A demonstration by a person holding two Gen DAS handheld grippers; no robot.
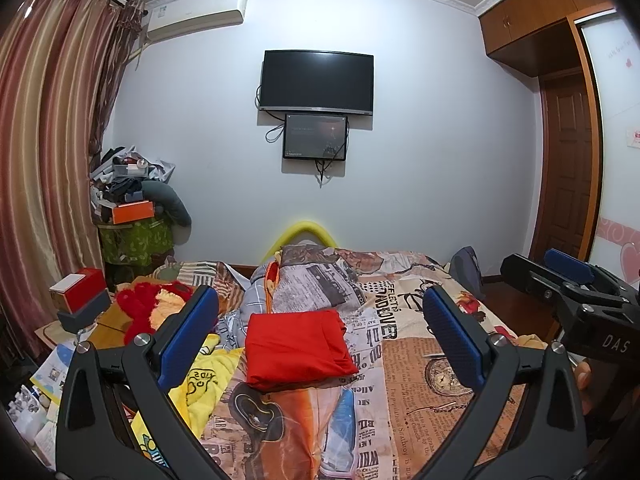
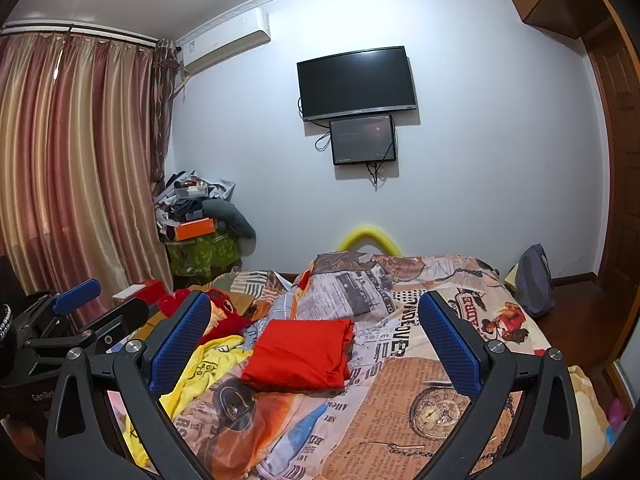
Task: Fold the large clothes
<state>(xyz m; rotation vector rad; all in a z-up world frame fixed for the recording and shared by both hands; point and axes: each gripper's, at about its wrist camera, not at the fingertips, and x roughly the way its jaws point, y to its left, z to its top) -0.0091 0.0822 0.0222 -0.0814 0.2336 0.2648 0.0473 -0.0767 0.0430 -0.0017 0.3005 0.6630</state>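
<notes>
Pale walls close off the far end of a bedroom, with a dark television (image 1: 317, 81) mounted high and a smaller screen (image 1: 315, 137) just below it, cables hanging from both. An air conditioner (image 1: 196, 12) sits near the ceiling beside striped curtains (image 1: 48, 140), and a wooden wardrobe (image 1: 536, 16) fills the right side. Nearer, a bed is covered by a newspaper-print quilt (image 1: 424, 364), rumpled into a ridge toward the foot. On that quilt lies a red garment (image 1: 298, 350), folded into a neat rectangle and lying flat, touched by neither tool. Just left of it a yellow garment (image 1: 204, 380) is crumpled at the quilt's edge, and behind that a red plush toy (image 1: 144, 308) rests near a red box (image 1: 82, 292). In the corner, a heap of clutter (image 1: 128, 184) with an orange box is stacked on something green-draped. A grey backpack (image 2: 534, 280) leans at the bed's far right corner. The left gripper (image 1: 320, 320) hangs above the quilt with its blue pads spread wide, the folded red garment lying between and beyond them. The right gripper (image 2: 314, 328) is likewise spread wide and holds nothing, framing the same red garment. Each tool shows at the edge of the other's view, side by side and apart.
</notes>
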